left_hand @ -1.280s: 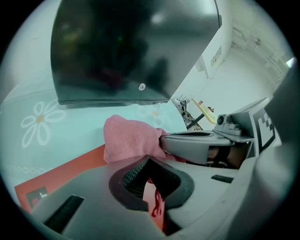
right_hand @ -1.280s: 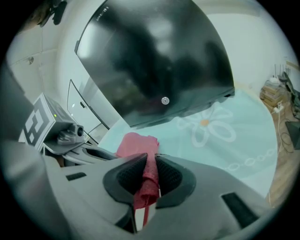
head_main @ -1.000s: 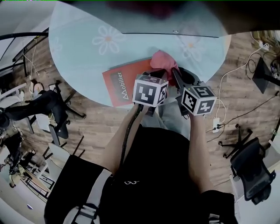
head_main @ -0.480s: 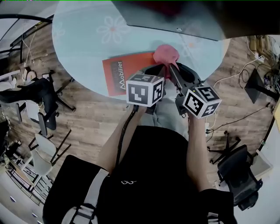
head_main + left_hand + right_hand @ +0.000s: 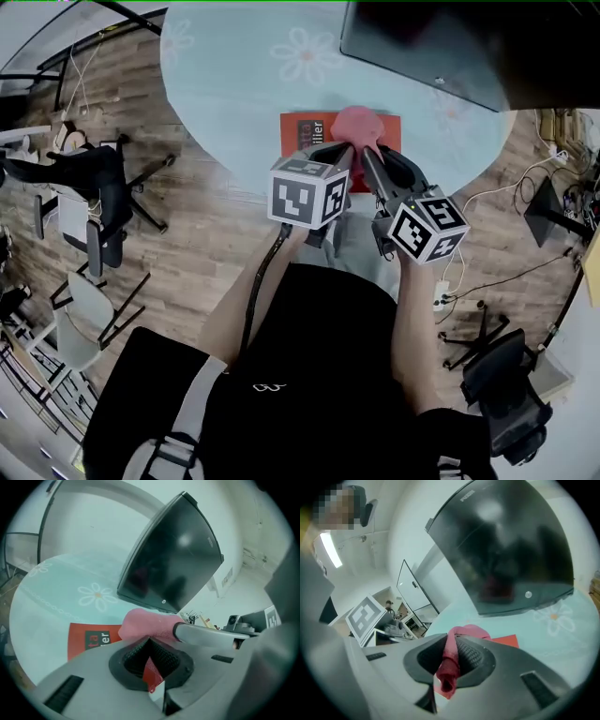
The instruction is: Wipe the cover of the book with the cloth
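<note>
L claw (image 5: 149, 659) shut on near edge of the red book (image 5: 305, 131). Book lies flat at the near rim of the desk (image 5: 234, 84). R claw (image 5: 451, 662) clamped on the pink cloth (image 5: 358, 124). From head cam I see the cloth bunched on the book's cover, right half. Claws close side by side. Dark monitor (image 5: 422, 47) just behind the book.

A dark monitor (image 5: 427, 42) sits on the flower-patterned round table (image 5: 234, 98), office chairs (image 5: 98, 192) on the wooden floor (image 5: 202, 248).
</note>
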Tool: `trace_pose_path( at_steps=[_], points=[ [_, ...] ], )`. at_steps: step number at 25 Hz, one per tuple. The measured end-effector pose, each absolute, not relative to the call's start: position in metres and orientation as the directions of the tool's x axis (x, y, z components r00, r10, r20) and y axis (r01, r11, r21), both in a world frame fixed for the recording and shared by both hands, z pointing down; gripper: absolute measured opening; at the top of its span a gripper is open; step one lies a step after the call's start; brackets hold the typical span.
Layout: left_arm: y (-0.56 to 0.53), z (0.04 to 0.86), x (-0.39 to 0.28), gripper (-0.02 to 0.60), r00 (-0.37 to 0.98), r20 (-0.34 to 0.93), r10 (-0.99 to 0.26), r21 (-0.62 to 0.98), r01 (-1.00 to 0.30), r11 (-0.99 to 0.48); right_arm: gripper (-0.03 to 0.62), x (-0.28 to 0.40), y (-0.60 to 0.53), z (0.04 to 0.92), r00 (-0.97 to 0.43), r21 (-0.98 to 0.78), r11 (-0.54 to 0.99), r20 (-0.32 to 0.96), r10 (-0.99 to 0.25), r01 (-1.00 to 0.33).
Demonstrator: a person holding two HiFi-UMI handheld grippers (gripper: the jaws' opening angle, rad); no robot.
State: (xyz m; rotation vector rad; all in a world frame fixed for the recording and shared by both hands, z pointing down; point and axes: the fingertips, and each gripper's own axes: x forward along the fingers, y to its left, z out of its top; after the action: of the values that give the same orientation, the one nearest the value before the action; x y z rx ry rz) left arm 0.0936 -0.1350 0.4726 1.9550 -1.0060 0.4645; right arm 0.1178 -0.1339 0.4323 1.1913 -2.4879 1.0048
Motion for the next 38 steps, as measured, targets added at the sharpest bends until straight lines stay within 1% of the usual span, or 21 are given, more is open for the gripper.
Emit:
trace_pose_path(
  at_steps=[3, 7, 11, 16, 19, 24, 30, 38],
  points=[
    [-0.133, 0.468, 0.064, 0.014, 0.579, 0.634, -0.513, 0.52, -0.81, -0.272, 0.054, 0.089, -0.137, 0.428, -0.687, -0.49, 0.487, 0.432, -0.585, -0.723],
    [-0.132, 0.468, 0.021, 0.014, 0.528, 0.633, -0.566, 0.517, -0.833, -0.199, 0.054, 0.046, -0.138, 0.424, -0.742, -0.481, 0.564, 0.423, -0.521, -0.671],
    [-0.121, 0.465, -0.018, 0.014, 0.529, 0.605, -0.595, 0.559, -0.814, -0.156, 0.054, 0.007, -0.133, 0.428, -0.757, -0.456, 0.606, 0.451, -0.474, -0.651],
    [-0.108, 0.478, -0.046, 0.014, 0.483, 0.63, -0.608, 0.555, -0.828, -0.082, 0.054, -0.017, -0.124, 0.436, -0.773, -0.456, 0.633, 0.477, -0.419, -0.625],
    [-0.101, 0.484, -0.05, 0.014, 0.481, 0.635, -0.605, 0.562, -0.824, -0.065, 0.054, -0.024, -0.117, 0.444, -0.773, -0.458, 0.638, 0.496, -0.395, -0.619],
    [-0.094, 0.496, -0.045, 0.014, 0.499, 0.656, -0.566, 0.555, -0.827, -0.085, 0.054, -0.029, -0.107, 0.457, -0.767, -0.465, 0.63, 0.523, -0.372, -0.622],
    [-0.09, 0.508, -0.032, 0.014, 0.521, 0.669, -0.529, 0.555, -0.825, -0.111, 0.053, -0.019, -0.102, 0.474, -0.731, -0.48, 0.566, 0.554, -0.398, -0.671],
    [-0.091, 0.524, -0.019, 0.014, 0.527, 0.71, -0.467, 0.546, -0.831, -0.106, 0.054, -0.002, -0.102, 0.486, -0.693, -0.466, 0.527, 0.592, -0.41, -0.71]
  ],
)
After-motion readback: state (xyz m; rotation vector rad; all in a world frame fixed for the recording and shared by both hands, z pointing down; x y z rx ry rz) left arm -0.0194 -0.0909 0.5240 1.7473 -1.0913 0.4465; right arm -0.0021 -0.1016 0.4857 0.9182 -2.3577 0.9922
